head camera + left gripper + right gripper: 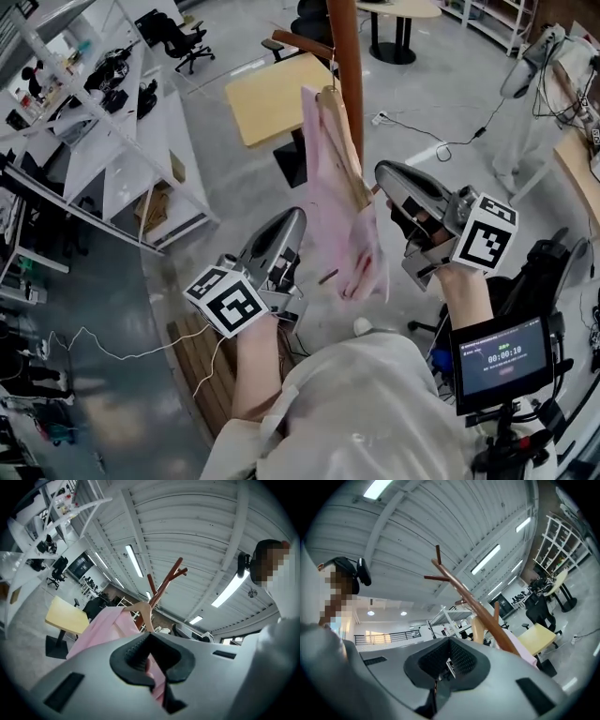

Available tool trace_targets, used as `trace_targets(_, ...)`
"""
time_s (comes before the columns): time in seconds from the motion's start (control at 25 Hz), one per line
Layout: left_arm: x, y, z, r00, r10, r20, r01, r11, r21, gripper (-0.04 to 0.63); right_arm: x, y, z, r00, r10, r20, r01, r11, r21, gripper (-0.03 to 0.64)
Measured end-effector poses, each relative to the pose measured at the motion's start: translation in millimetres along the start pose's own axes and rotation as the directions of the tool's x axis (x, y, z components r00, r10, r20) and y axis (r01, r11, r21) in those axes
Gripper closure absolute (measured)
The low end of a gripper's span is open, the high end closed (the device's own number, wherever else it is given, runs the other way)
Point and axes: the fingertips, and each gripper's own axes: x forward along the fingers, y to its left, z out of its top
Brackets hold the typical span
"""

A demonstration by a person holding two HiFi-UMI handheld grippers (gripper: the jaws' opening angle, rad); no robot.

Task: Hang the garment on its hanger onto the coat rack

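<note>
**A:** How is the garment expected to handle, and where is it?

**B:** The garment (342,216) is judged light, soft and limp, so slip through the pads is a risk. It is hung on a wooden hanger (339,122), which is judged stiff and the surer place to take hold. Both are seen just beside the coat rack (345,56). Whether the hook is already over a peg cannot be told. The left hand-held gripper (154,677) is clenched on a fold of the pink cloth. The right hand-held gripper (443,677) is clenched, and nothing is made out between its pads.

**A:** Edges and room?

**B:** 2 forked pegs (176,571) are noted at the pole's top. A yellow desk (277,94) stands behind the pole and white shelving (141,141) well apart at left. Open floor (234,187) is noted on the near side.
</note>
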Motion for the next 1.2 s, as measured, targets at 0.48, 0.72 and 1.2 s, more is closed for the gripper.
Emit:
trace_targets(0.48,-172.9,4.4,50.0,0.912,0.299,0.282,-0.318,0.948,0.025,0.589,118.6,136.9,-55.5,0.913,0.373,-0.165,-0.379,0.926,-0.001,0.603)
trace_targets(0.72,-300.2,-24.6,47.9,0.757,0.497,0.425,-0.541,0.841,-0.020,0.589,156.9,235.6,-123.1,0.763,0.592,-0.259,-0.576,0.805,0.141,0.603)
trace_targets(1.2,-483.6,-58.4,1.5,0.437,0.712,0.549,-0.762,0.618,-0.195,0.589,170.7,368.6,-276.8,0.477,0.810,-0.342,-0.700,0.585,0.409,0.603)
